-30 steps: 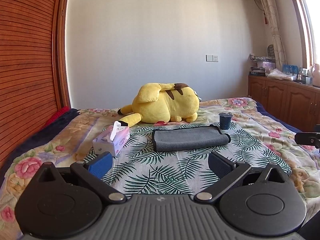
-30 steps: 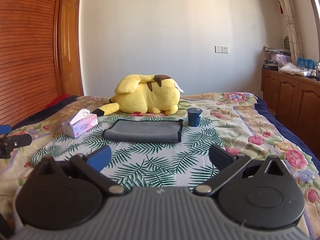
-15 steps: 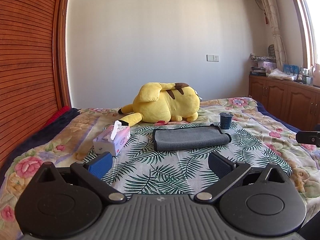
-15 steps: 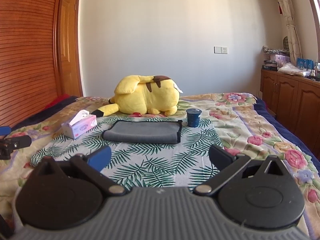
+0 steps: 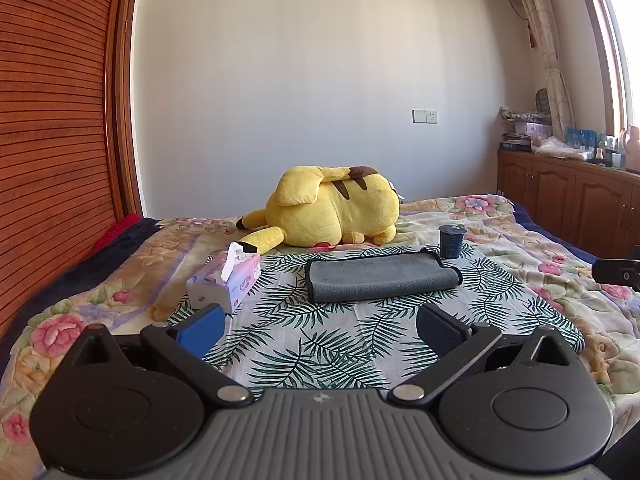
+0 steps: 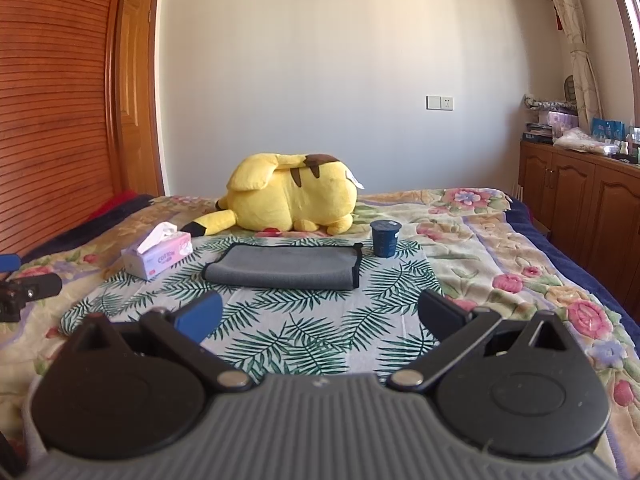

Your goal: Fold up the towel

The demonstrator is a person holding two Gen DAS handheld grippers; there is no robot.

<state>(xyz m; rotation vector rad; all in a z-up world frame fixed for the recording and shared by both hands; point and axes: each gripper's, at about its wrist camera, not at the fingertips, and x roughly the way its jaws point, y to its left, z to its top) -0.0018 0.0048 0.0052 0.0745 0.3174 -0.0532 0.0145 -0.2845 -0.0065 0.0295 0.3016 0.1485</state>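
A grey towel (image 5: 380, 276) lies folded into a long flat strip on a palm-leaf cloth (image 5: 320, 340) on the bed; it also shows in the right wrist view (image 6: 284, 267). My left gripper (image 5: 320, 326) is open and empty, well short of the towel, near its left half. My right gripper (image 6: 318, 314) is open and empty, also short of the towel. Each gripper's tip shows at the other view's edge.
A pink tissue box (image 5: 226, 280) stands left of the towel. A dark blue cup (image 5: 451, 242) stands at the towel's far right corner. A yellow plush toy (image 5: 332, 212) lies behind. A wooden wardrobe (image 5: 52, 120) is left, cabinets (image 5: 568, 196) right.
Both grippers have drifted back slightly, so the towel looks a little farther away. The towel and other objects have not moved.
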